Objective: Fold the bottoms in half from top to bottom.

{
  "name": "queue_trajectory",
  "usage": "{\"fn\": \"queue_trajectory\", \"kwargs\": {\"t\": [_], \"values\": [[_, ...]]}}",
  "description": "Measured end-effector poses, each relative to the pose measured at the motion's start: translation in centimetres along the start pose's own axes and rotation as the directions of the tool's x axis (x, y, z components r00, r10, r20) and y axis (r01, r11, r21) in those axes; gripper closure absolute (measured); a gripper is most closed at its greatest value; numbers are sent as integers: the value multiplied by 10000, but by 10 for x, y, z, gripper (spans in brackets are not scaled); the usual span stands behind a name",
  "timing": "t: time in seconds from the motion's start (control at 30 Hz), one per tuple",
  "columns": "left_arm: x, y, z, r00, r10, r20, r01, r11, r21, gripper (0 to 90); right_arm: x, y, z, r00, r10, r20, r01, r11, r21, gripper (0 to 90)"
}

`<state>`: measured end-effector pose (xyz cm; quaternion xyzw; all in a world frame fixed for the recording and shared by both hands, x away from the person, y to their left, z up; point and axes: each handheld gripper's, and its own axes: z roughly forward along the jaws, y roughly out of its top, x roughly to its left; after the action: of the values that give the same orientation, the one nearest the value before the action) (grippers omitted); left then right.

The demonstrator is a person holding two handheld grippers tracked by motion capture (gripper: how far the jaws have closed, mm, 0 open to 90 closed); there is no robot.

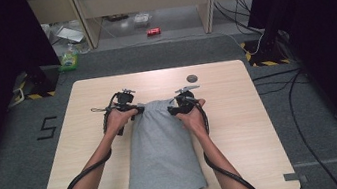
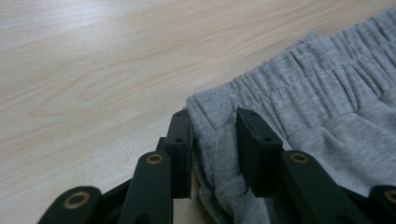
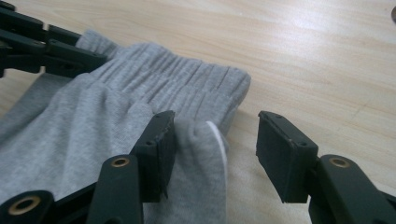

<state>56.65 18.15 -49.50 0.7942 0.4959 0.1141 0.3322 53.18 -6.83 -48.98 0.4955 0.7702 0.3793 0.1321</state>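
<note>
Grey shorts (image 1: 162,151) lie flat mid-desk (image 1: 240,114), left hand-held gripper (image 2: 214,122) clenched on the waistband's corner, right hand-held gripper (image 3: 215,130) released with jaws straddling the opposite corner's edge, bare wood beyond both, small dark disc (image 1: 192,78) farther off.

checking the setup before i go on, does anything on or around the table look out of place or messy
On the light wooden table little stands out: the folded grey fabric garment lies flat, and a small dark round object sits near the far edge. Beyond the table, a red can lies on its side on the floor among scattered clutter.
</note>
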Motion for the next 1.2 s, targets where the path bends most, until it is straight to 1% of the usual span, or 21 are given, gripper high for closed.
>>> {"fn": "queue_trajectory", "kwargs": {"t": [0.07,0.2,0.23,0.33,0.43,0.47,0.5,0.53,0.57,0.6,0.67,0.73,0.83,0.97,1.07,1.2], "values": [[0,0,0,10000,-17,7,17,10000,-14,666,0,1,5,9999,82,65,-83,9999,116,473],[0,-1,0,10000,-30,24,30,10000,-19,666,0,0,14,9996,5,297,-21,9986,532,474],[0,-1,0,10000,-31,25,31,10000,-24,666,0,0,16,9996,65,283,-83,9981,609,474],[1,-1,0,10000,-60,56,60,10000,-61,666,-3,-2,18,9995,211,253,-226,9980,598,476],[1,-1,0,10000,-60,50,60,10000,-56,665,-2,-1,19,9995,109,301,-130,9975,691,486],[0,-1,0,10000,-45,31,45,10000,-52,666,-2,-1,19,9994,71,331,-93,9976,691,512],[0,-1,0,10000,-19,-7,19,10000,-62,666,-1,-1,19,9996,-12,278,-8,9975,712,547],[0,-2,0,10000,-16,-16,16,10000,-89,666,0,-1,19,9998,11,190,-25,9974,720,578],[-1,-2,0,10000,31,-64,-32,9999,-141,666,0,-1,19,9999,62,138,-72,9973,725,614],[-2,-2,0,9999,100,-100,-102,9998,-156,669,0,-1,19,9998,217,-3,-217,9970,746,655],[-3,-3,-1,9997,204,-151,-207,9995,-220,675,0,-2,19,9990,432,-121,-422,9963,747,699],[-4,-4,-1,9997,211,-144,-216,9992,-327,691,0,-2,19,9978,632,-215,-615,9955,724,735],[-6,-5,-2,9994,315,-168,-323,9981,-516,713,-1,-3,20,9977,622,-261,-605,9962,634,772],[-4,-2,-6,9998,196,26,-194,9974,-689,731,-3,-3,18,9952,864,-458,-849,9958,348,793],[-5,4,-12,9997,255,47,-249,9954,-930,738,-6,0,13,9932,1012,-572,-1013,9949,18,798],[-6,17,-24,9993,344,130,-322,9900,-1375,740,-10,10,5,9935,925,-662,-951,9948,-367,801]]}}
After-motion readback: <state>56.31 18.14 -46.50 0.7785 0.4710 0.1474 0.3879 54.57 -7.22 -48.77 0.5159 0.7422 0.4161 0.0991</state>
